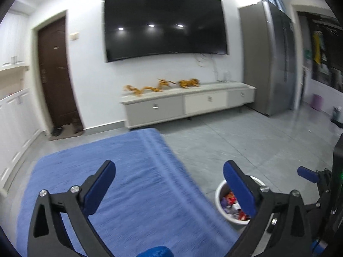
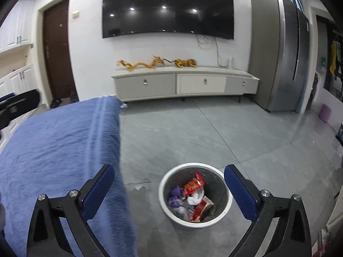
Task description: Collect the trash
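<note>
A white round trash bin (image 2: 228, 203) stands on the grey floor right of a blue-covered table (image 2: 53, 150). It holds red wrappers (image 2: 194, 184), purple and white crumpled pieces. My right gripper (image 2: 169, 178) is open and empty, held above the bin and the table's right edge. My left gripper (image 1: 169, 176) is open and empty above the blue table top (image 1: 128, 171). The bin (image 1: 219, 192) shows in the left wrist view, partly hidden behind my right finger. The right gripper's blue fingertip (image 1: 306, 172) shows at the far right of that view.
A white TV cabinet (image 2: 184, 83) with a golden dragon ornament (image 2: 145, 63) stands against the far wall under a large black TV (image 2: 167, 6). A grey fridge (image 2: 287, 53) is at the right, a brown door (image 2: 56, 49) at the left. A purple bin (image 2: 325, 112) stands far right.
</note>
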The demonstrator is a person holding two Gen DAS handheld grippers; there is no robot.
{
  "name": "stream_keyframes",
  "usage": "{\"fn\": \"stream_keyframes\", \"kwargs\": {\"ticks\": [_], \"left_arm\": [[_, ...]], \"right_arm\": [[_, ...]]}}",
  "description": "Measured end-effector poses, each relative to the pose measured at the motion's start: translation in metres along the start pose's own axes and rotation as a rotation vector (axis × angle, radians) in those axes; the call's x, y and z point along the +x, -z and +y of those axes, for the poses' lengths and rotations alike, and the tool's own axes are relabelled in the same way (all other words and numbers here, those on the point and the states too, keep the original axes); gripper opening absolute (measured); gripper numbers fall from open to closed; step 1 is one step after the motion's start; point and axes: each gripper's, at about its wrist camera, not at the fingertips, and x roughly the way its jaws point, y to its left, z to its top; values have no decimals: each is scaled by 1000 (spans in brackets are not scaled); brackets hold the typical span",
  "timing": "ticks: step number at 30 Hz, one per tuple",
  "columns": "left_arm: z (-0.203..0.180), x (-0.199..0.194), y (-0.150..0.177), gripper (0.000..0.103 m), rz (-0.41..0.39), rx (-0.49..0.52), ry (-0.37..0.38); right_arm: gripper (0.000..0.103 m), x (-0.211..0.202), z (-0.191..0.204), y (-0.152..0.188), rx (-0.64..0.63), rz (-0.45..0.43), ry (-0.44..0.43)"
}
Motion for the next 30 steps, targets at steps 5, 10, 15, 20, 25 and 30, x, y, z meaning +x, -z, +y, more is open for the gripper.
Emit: {"fn": "stream_keyframes", "kwargs": {"ticks": [5, 10, 15, 20, 25, 30], "left_arm": [[30, -48, 14, 102, -34, -25, -87], [41, -89, 19, 102, -80, -44, -110], [45, -121, 23, 102, -117, -55, -120], [57, -147, 29, 102, -142, -82, -141], [70, -158, 31, 102, -150, -105, -188], [78, -164, 33, 102, -152, -117, -216]], "right_arm": [[103, -26, 11, 0, 0, -35, -35], [103, -58, 25, 0, -11, -74, -39], [103, -90, 35, 1, -29, -112, -28], [103, -111, 48, 0, -54, -141, -31], [103, -122, 61, -1, -69, -163, -51], [103, -128, 67, -1, -86, -183, -66]]}}
